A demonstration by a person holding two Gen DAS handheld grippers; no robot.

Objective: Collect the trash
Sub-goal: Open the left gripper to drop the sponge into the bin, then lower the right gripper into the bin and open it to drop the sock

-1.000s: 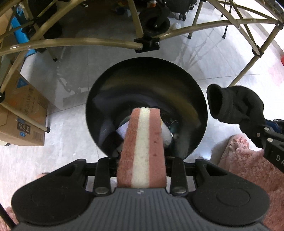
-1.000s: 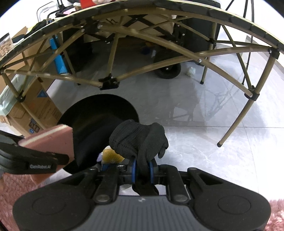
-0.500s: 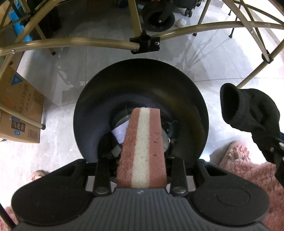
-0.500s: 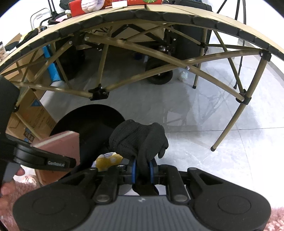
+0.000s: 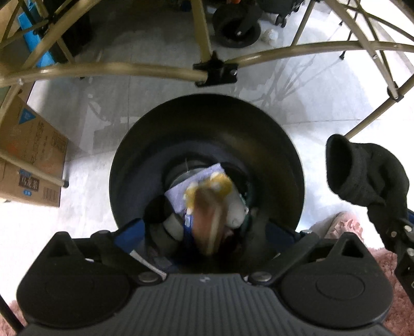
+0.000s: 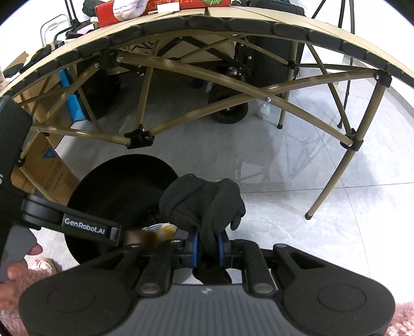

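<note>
Sponge [image 5: 208,227], pink with a white stripe, shows as a blur inside the black bin [image 5: 284,144], free of both pads, above a yellow-white soft toy [image 5: 220,184] and a pale cloth [image 5: 181,190]; left claw [image 5: 207,231] is directly over the bin mouth, its jaws have just been opening and stand spread wide with nothing pinched; right claw [image 6: 207,248] is pressed together on a black glove [image 6: 201,201], held near the bin rim, over the grey floor [image 6: 297,201]; pink rug [image 5: 398,297] lies below; a folding desk [image 6: 233,23] stands behind.
</note>
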